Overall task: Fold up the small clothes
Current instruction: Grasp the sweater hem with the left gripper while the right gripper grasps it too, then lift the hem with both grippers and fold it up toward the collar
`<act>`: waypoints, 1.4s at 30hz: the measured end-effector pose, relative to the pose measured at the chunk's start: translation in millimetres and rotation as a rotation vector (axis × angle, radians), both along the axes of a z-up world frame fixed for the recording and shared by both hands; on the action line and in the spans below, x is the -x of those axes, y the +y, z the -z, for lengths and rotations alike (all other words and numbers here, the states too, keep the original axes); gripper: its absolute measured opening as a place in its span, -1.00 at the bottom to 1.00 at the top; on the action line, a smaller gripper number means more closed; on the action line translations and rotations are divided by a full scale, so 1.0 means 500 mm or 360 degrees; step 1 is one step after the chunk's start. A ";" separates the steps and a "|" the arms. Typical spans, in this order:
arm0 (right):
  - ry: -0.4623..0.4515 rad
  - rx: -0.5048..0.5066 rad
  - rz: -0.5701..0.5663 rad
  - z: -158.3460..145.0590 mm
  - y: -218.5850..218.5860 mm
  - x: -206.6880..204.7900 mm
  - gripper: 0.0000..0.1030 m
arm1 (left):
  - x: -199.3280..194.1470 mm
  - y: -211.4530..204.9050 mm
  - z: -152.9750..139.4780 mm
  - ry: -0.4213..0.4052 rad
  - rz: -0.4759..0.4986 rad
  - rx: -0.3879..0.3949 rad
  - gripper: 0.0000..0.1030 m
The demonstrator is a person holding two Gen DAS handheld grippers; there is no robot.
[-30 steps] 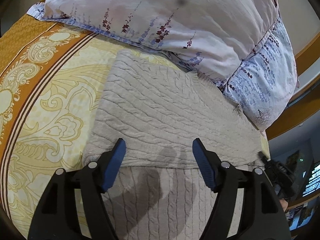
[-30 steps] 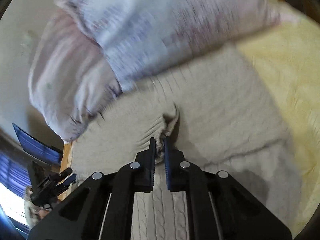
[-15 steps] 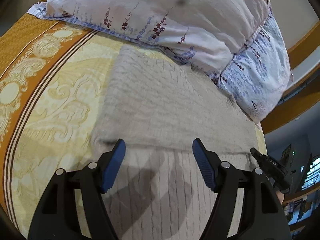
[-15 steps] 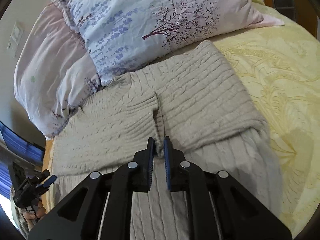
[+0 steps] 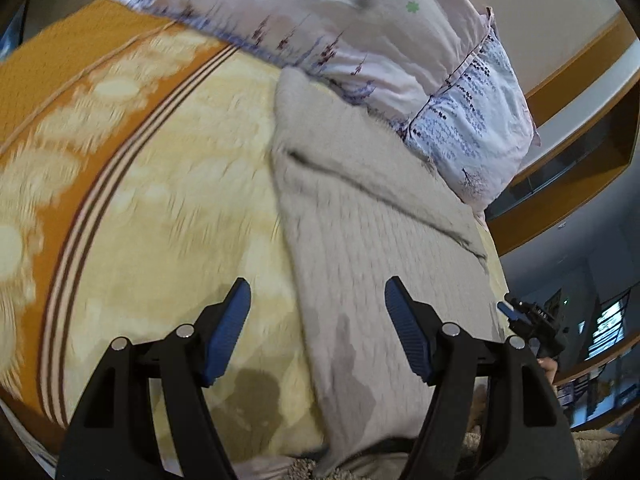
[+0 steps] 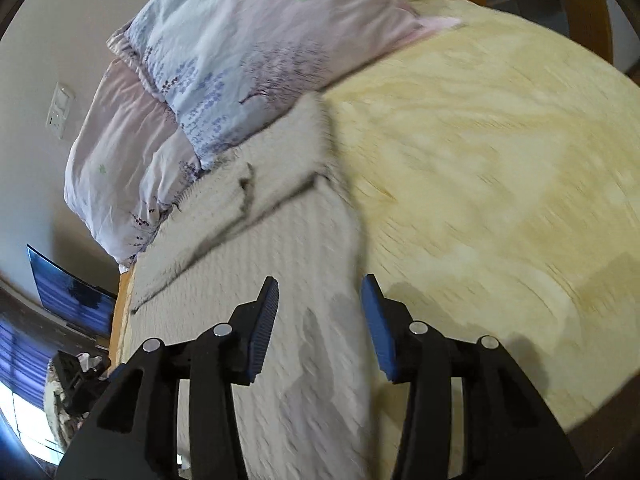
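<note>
Most of both views is filled by a bed (image 5: 160, 208) with a yellow patterned cover that has an orange border on its far left side. Two pillows (image 5: 400, 48) with a purple flower print lie at the head of the bed, one partly over the other.

Next in size is the beige knit sweater (image 5: 360, 248), the thing to fold. It lies flat on the cover, with its top end touching the pillows and its bottom end at the near edge of the bed. A folded part lies across its upper half, and a dark crease marks the edge of this fold. In the right wrist view the sweater (image 6: 280, 320) is blurred.

The left gripper (image 5: 318, 304) hovers over the left edge of the sweater with its blue pads wide apart and nothing between them. The right gripper (image 6: 320, 300) is over the right edge of the sweater; its jaws are opening, and they grip no cloth.
</note>
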State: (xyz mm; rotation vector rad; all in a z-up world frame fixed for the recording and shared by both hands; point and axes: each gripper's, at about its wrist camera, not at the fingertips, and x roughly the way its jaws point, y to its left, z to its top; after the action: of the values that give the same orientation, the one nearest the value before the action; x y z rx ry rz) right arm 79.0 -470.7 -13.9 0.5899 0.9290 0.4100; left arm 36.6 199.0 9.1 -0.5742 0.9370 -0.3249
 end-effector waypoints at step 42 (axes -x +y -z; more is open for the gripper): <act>-0.0066 -0.0261 -0.0649 0.036 0.046 0.190 -0.82 | 0.158 -0.147 0.057 -0.0048 0.0641 0.0156 -0.86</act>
State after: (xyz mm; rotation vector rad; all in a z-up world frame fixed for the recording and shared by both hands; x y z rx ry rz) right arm -15.8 -447.7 -31.9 0.5371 0.9823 0.8673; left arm -42.6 125.7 -19.5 -0.4655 1.0094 -0.7420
